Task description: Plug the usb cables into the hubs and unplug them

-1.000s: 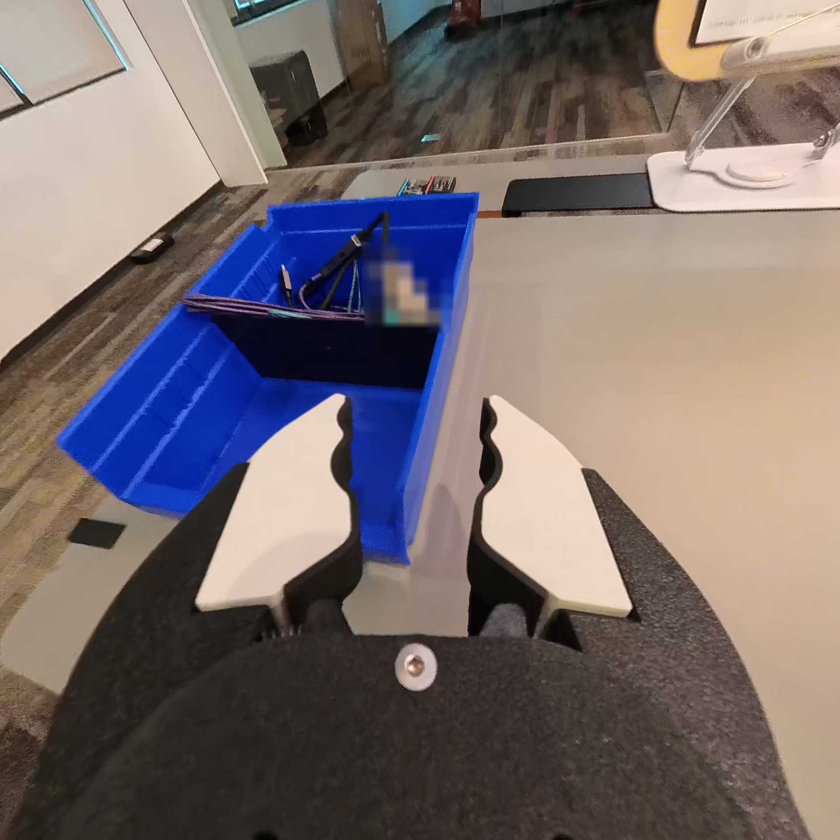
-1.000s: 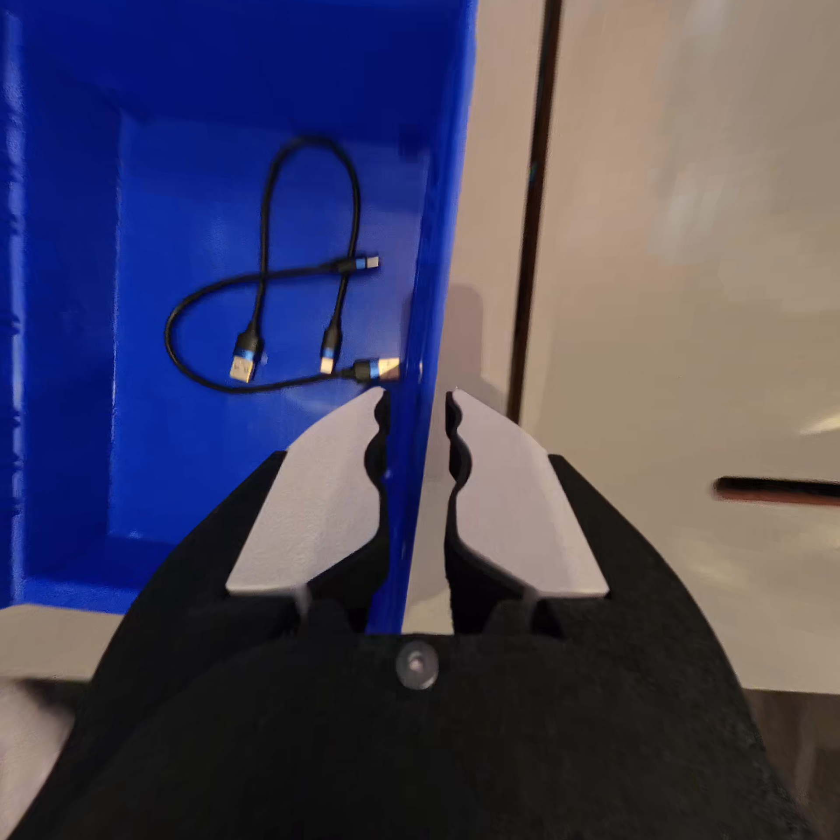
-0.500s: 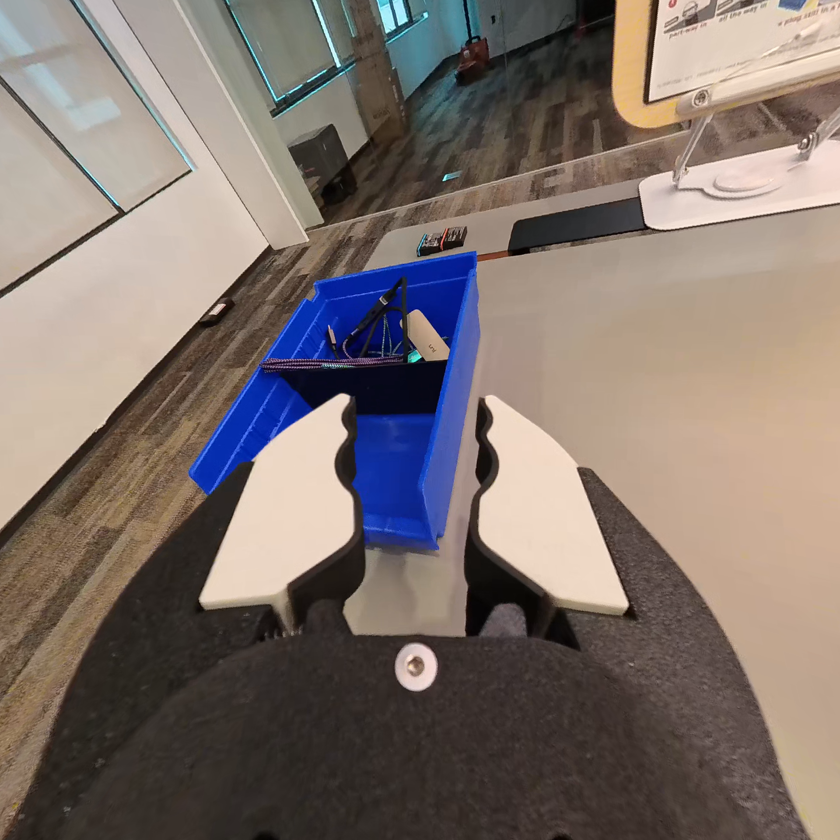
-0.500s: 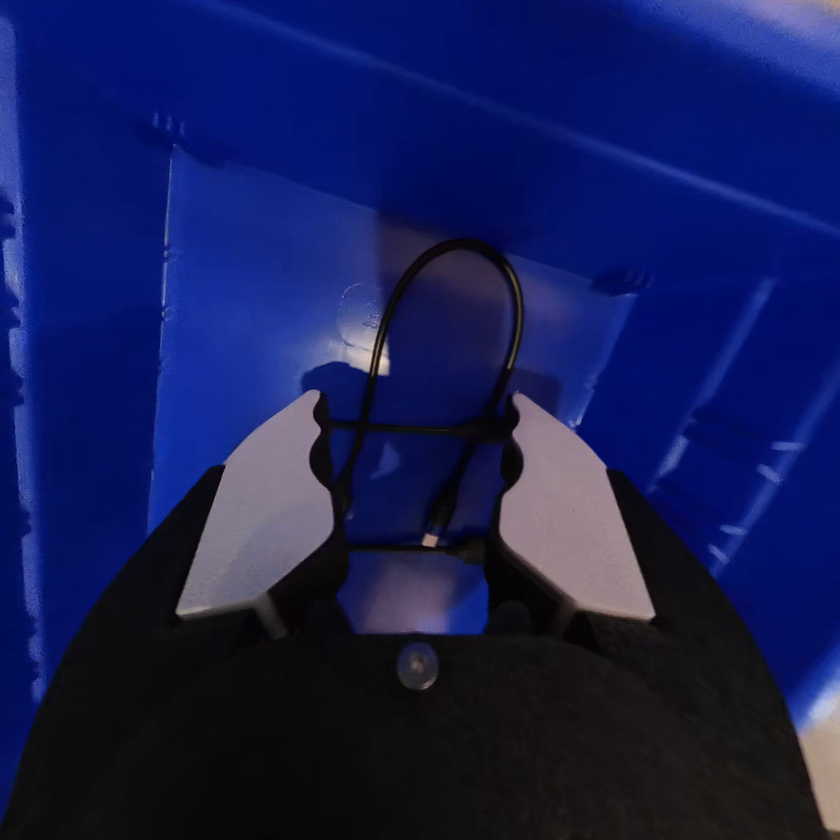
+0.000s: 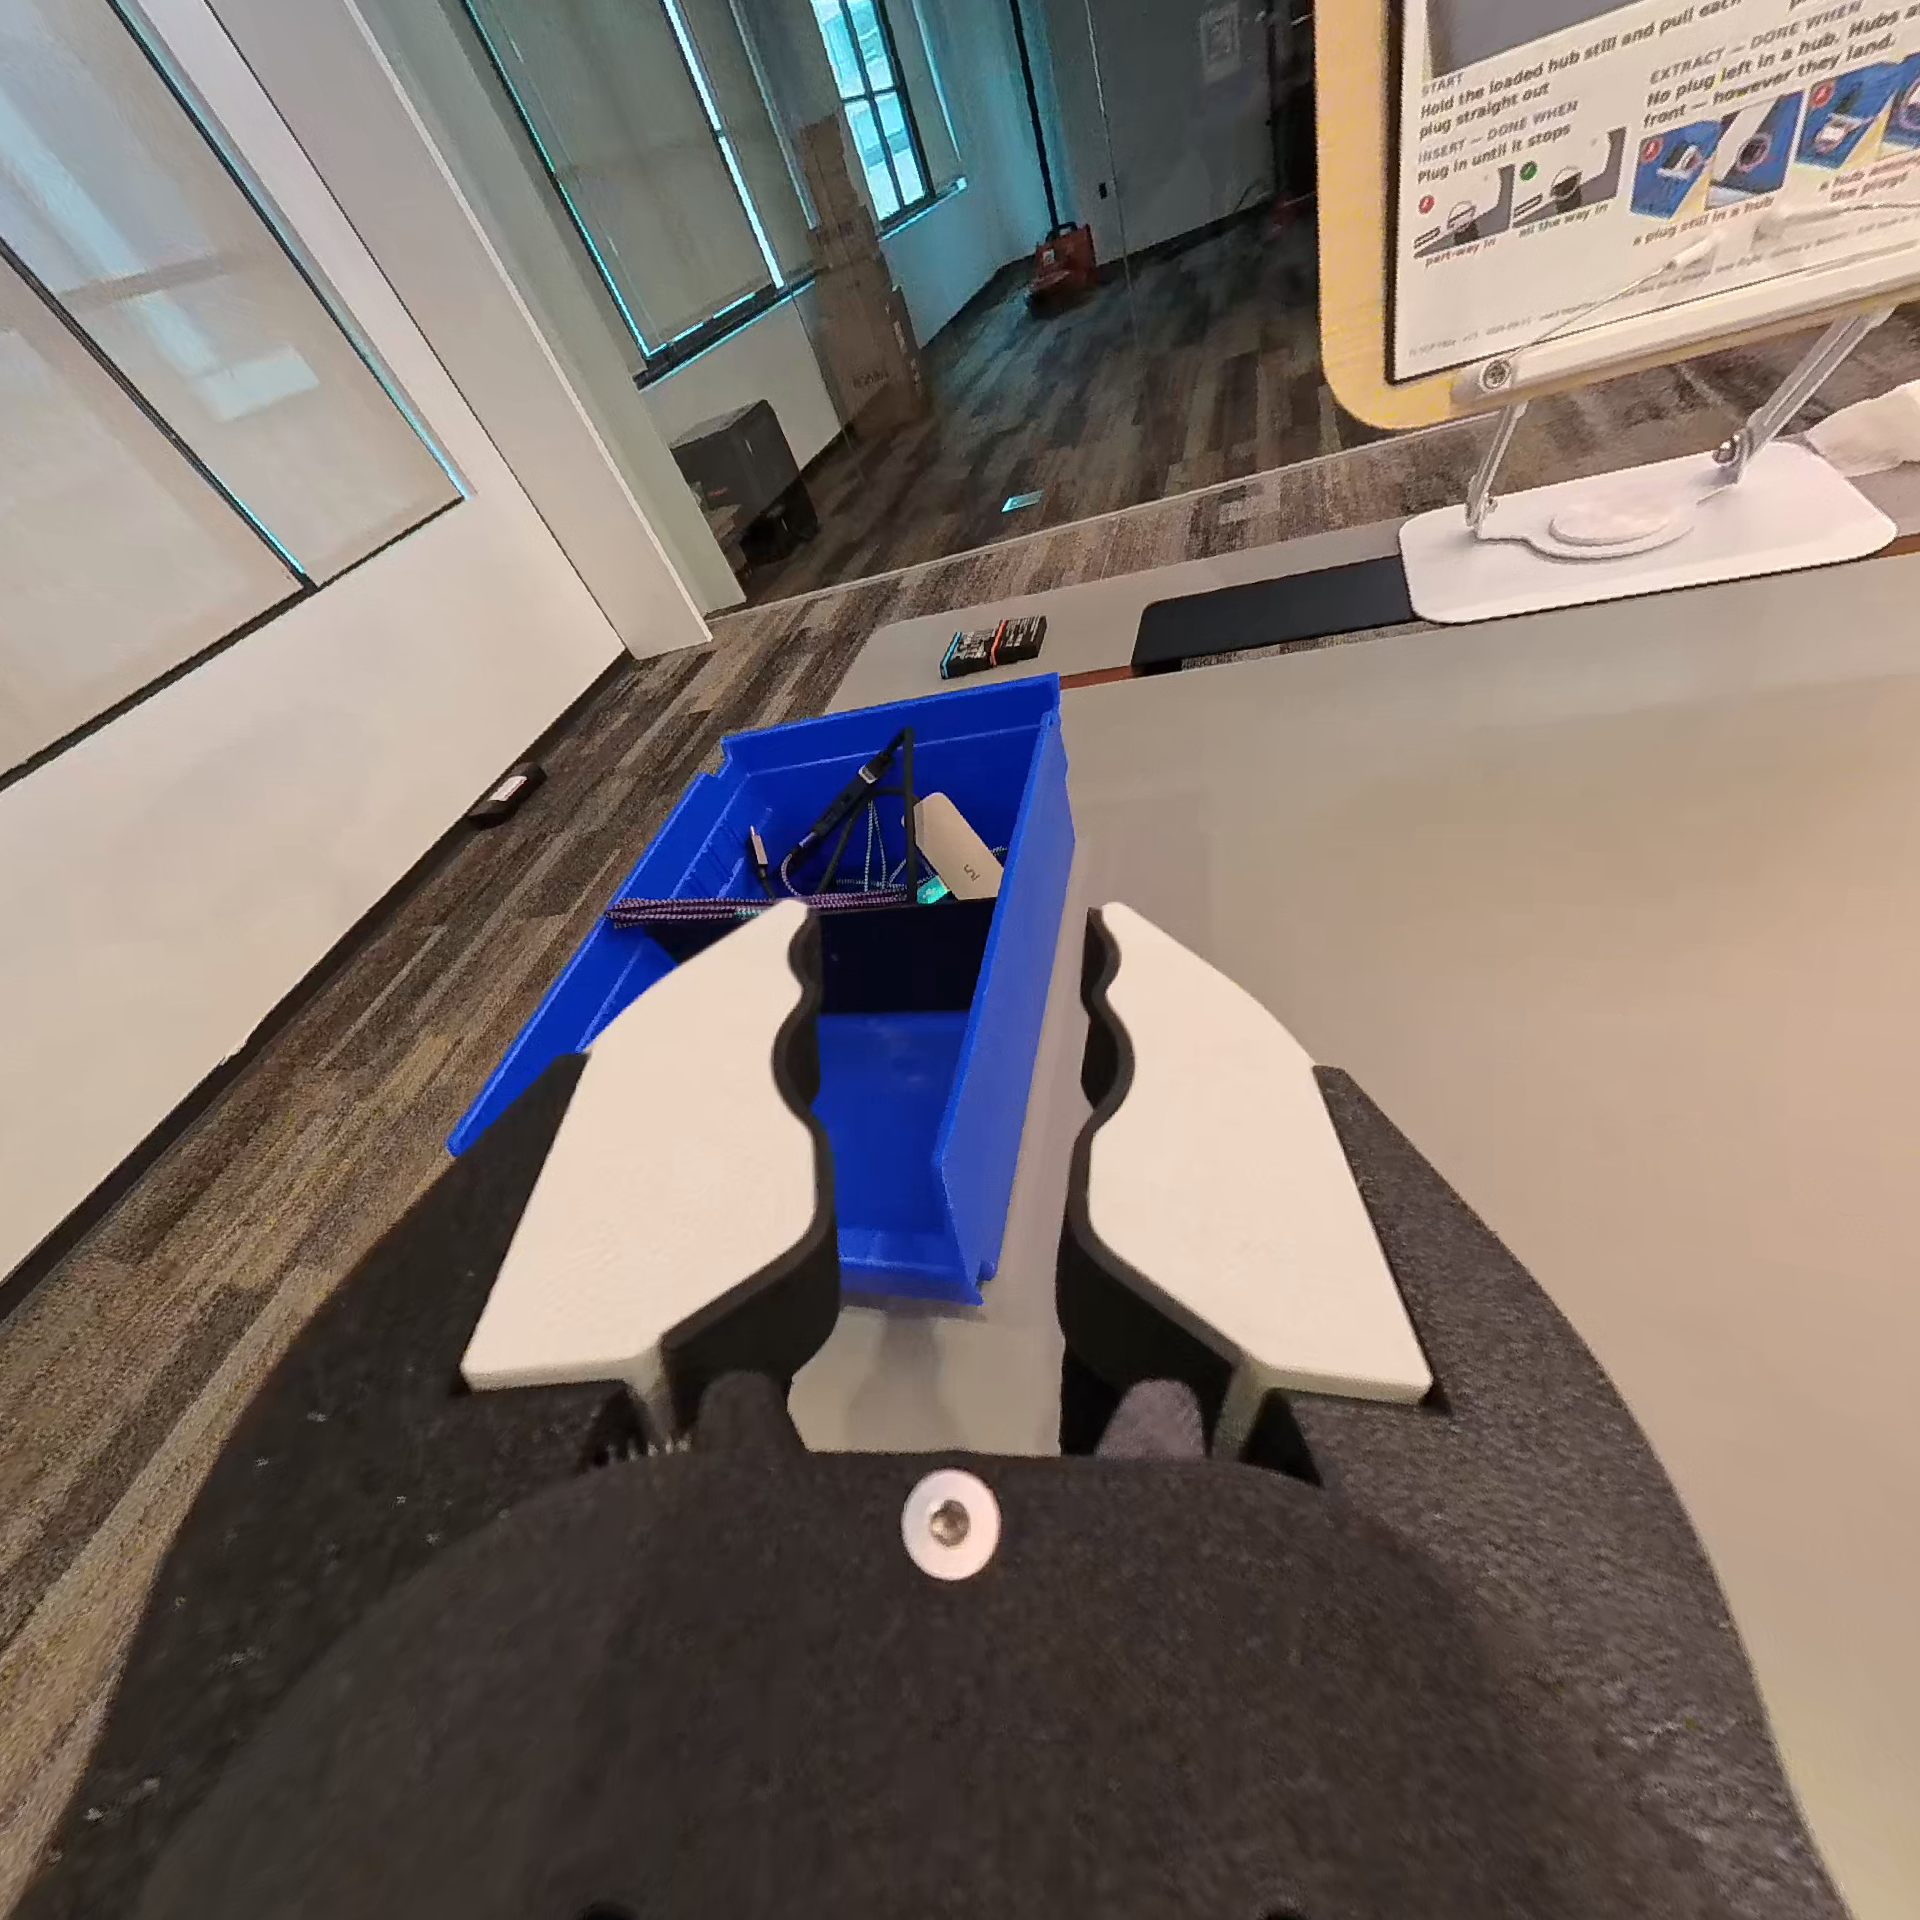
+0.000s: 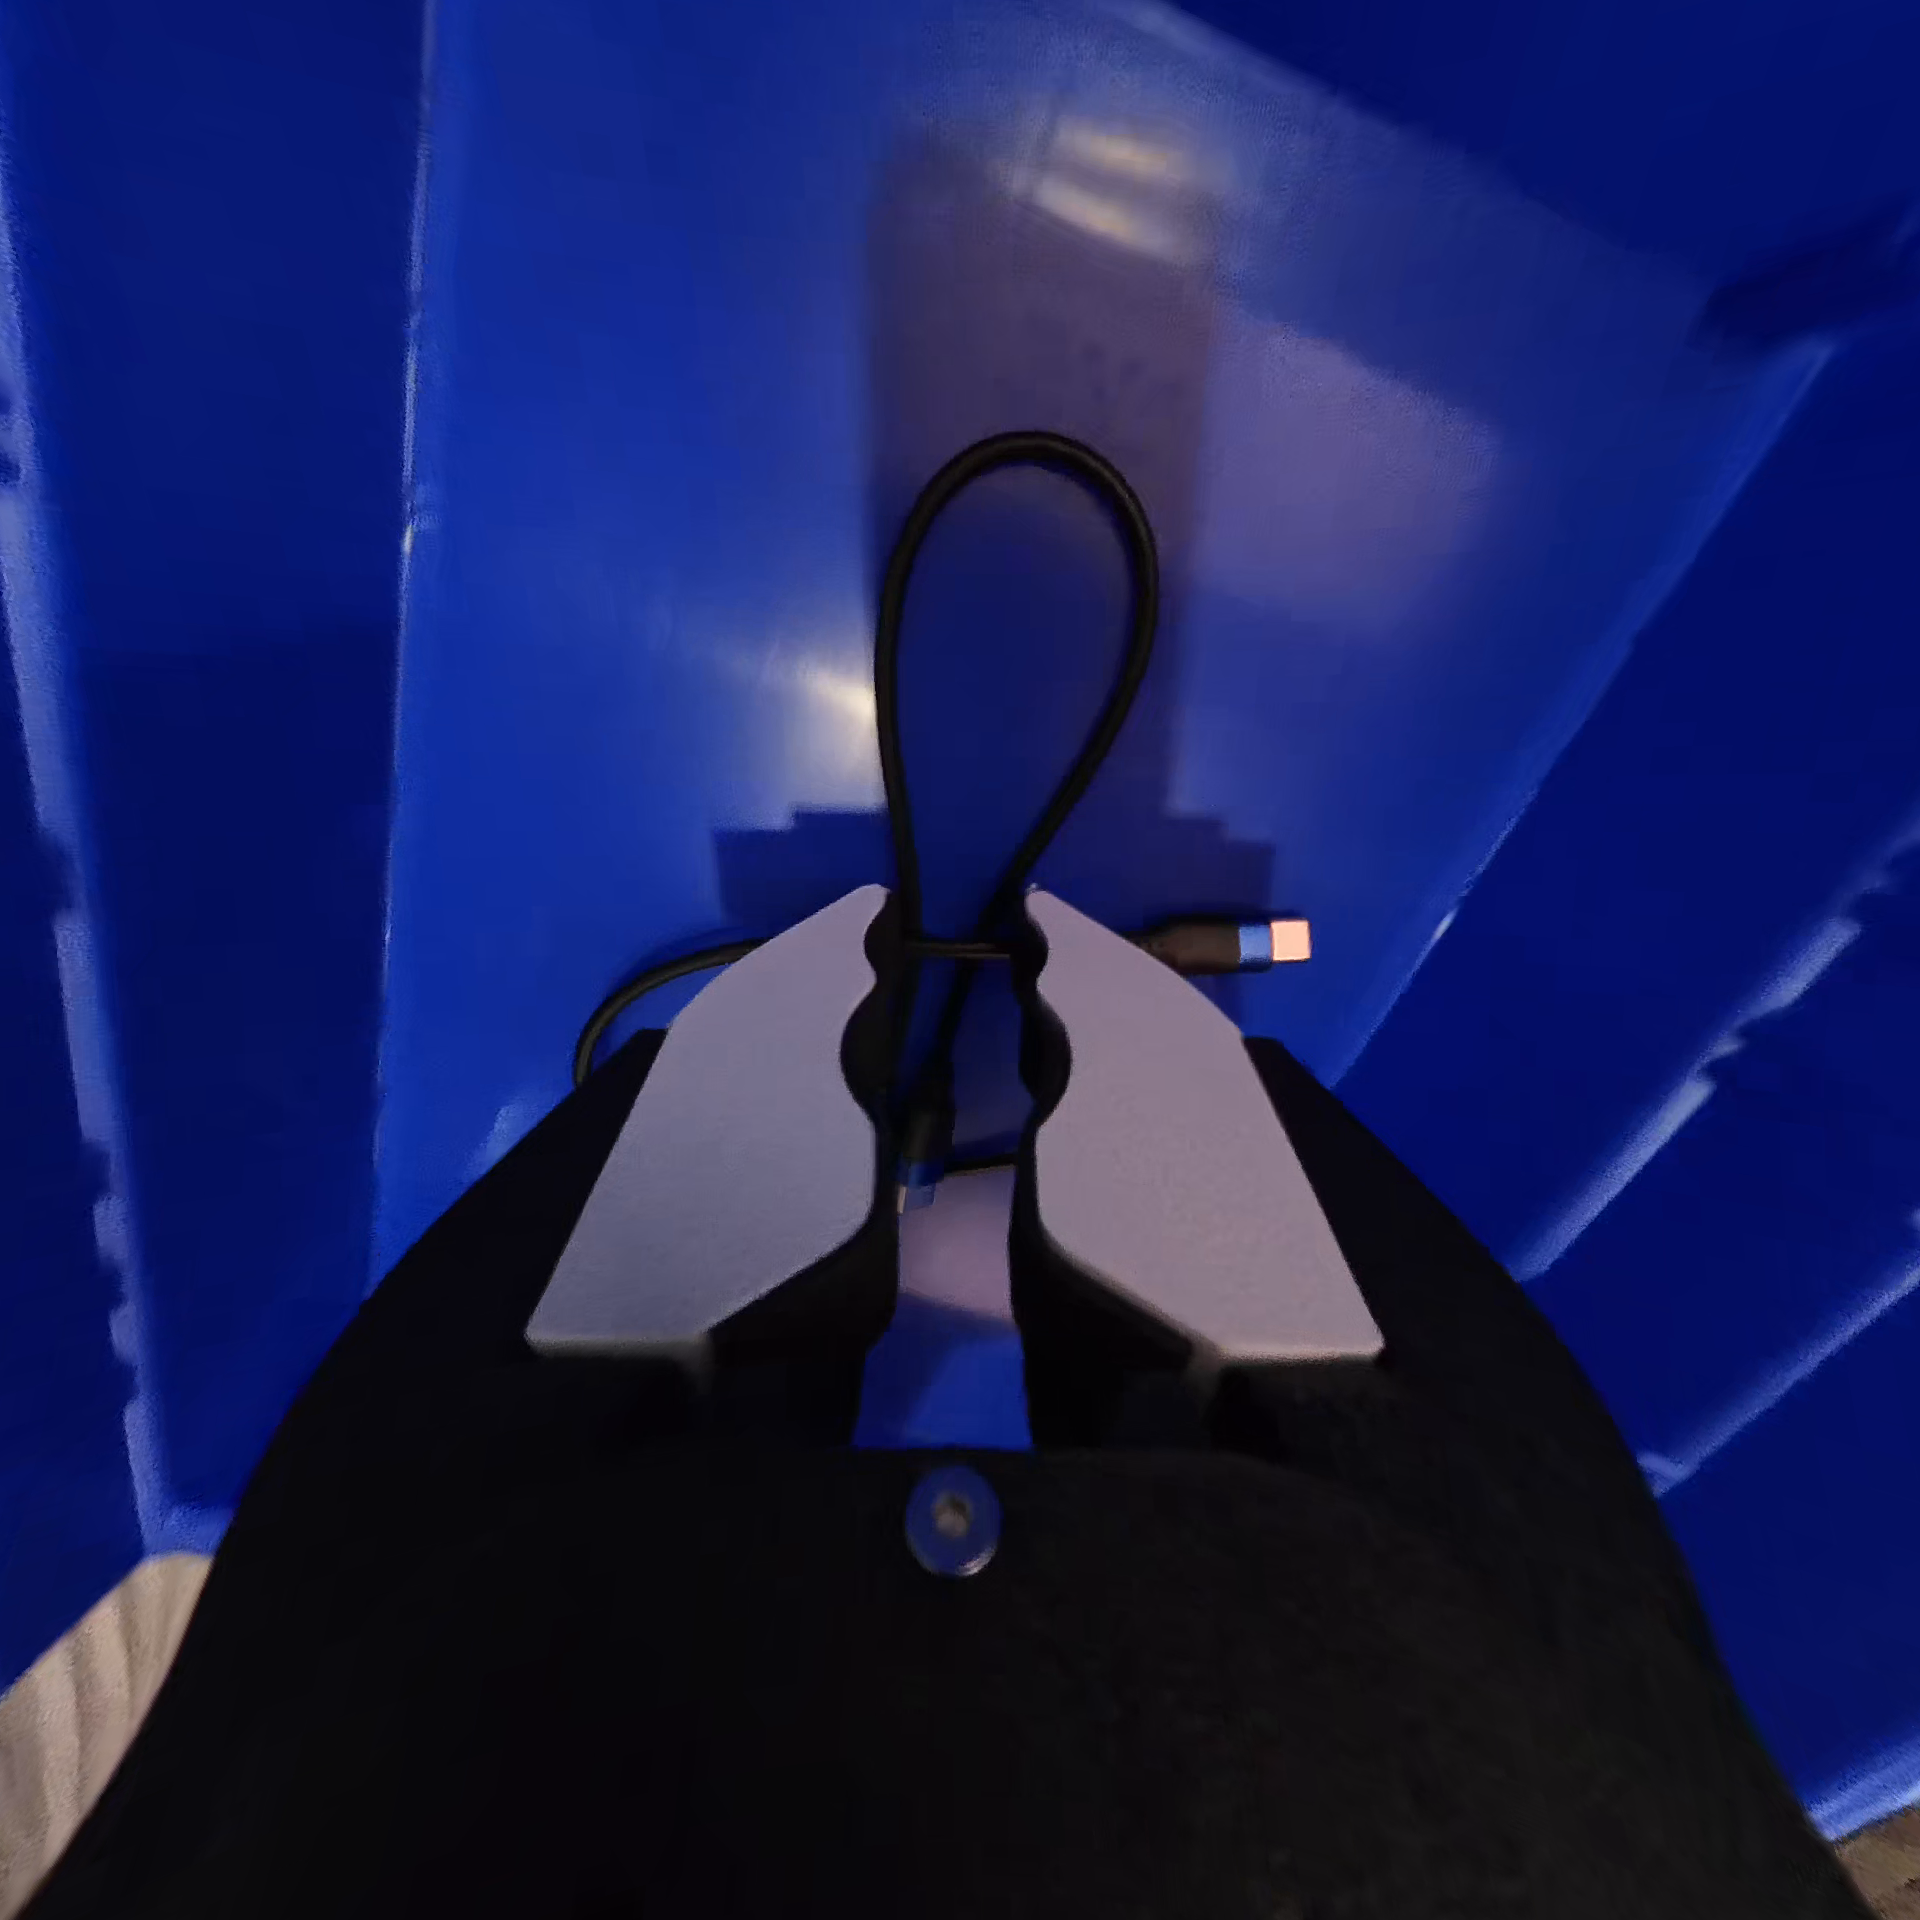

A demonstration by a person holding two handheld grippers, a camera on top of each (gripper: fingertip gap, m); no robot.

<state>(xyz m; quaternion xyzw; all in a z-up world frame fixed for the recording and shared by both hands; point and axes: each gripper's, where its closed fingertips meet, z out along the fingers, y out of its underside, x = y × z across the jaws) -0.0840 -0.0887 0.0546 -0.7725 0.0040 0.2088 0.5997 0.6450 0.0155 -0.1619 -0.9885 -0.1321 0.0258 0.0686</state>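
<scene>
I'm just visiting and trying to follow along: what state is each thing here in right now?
Left gripper: open, holding nothing, above the table edge.
Right gripper: inside a bin, fingers closed around the cable.
Cable: looped, pinched between the fingers, plugs free.
Bin: on the table, far section holding cables and a hub.

Printed white instruction sheet [image 5: 1662, 177] with small coloured diagrams, on a light wooden board [image 5: 1351, 312] on a white stand [image 5: 1642, 540], upper right, left wrist view: several lines legible. White oblong hub [image 5: 961, 847] in the blue plastic bin [image 5: 1039, 935]: small dark mark. Two small black packs [image 5: 992, 646] with blue and red labels past the bin: print too small. Right wrist view: no writing.
</scene>
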